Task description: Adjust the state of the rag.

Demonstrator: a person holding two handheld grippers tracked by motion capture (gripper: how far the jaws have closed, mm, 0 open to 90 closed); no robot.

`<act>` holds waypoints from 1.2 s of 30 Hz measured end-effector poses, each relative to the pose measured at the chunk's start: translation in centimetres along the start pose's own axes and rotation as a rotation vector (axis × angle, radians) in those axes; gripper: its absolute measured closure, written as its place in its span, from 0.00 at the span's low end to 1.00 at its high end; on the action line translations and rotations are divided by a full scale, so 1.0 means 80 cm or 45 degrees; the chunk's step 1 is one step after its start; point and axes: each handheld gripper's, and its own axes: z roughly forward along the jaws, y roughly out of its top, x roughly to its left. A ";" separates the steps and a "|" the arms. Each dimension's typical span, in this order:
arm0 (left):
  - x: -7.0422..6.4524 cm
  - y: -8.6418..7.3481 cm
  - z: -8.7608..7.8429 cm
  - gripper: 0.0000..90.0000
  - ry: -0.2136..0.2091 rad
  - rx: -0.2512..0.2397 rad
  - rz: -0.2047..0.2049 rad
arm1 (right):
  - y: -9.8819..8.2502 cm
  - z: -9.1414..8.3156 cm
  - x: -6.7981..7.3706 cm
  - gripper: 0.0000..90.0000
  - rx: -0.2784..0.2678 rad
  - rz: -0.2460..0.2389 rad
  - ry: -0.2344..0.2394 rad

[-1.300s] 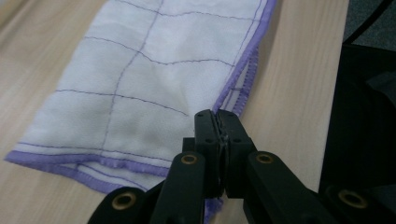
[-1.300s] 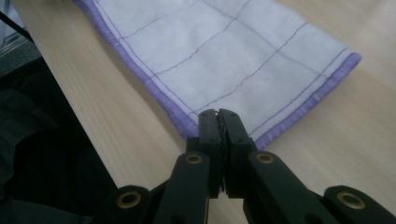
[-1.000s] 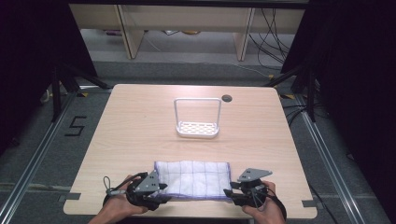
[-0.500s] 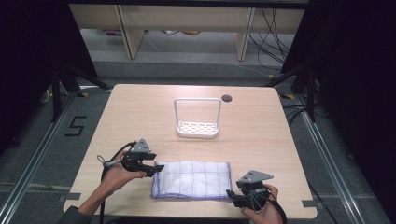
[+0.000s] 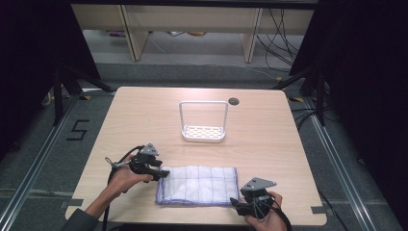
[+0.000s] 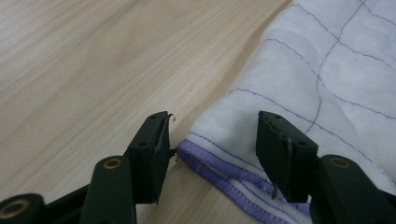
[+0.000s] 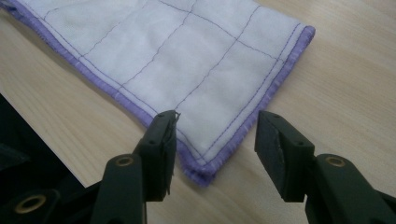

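A folded white cloth with thin purple grid stitching and a purple hemmed border (image 5: pixel 197 186) lies flat near the front edge of the pale wooden tabletop (image 5: pixel 269 134), a little right of the middle. The work in hand looks like folding it, and this seems to be the moment of taking hold for the next fold.

The left gripper (image 5: pixel 159 172) sits at the cloth's far left corner, its two black jaws apart. In the left gripper view the purple hem (image 6: pixel 219 175) runs between the jaws, one to each side of the corner, nothing pinched yet. The right gripper (image 5: pixel 239 204) is at the near right corner by the front edge, jaws also spread; in the right gripper view the corner of the cloth (image 7: pixel 201 173) lies between them, just ahead of the pads, and I can't quite tell whether the left jaw grazes the border.

Next, I'd judge, each gripper needs to drop low enough to catch all the layers, then close on its corner.

A white wire rack with a perforated base (image 5: pixel 203 121) stands well apart, toward the far edge.
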 end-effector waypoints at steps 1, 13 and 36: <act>0.001 0.000 0.001 0.49 0.007 -0.002 -0.013 | 0.000 0.000 0.000 0.55 0.016 -0.011 0.002; 0.012 -0.004 0.003 0.79 -0.059 0.013 0.052 | -0.006 0.017 0.011 0.71 0.100 -0.058 -0.021; -0.062 -0.063 -0.034 0.95 -0.130 -0.074 0.134 | 0.063 0.050 -0.056 0.93 0.119 -0.234 -0.004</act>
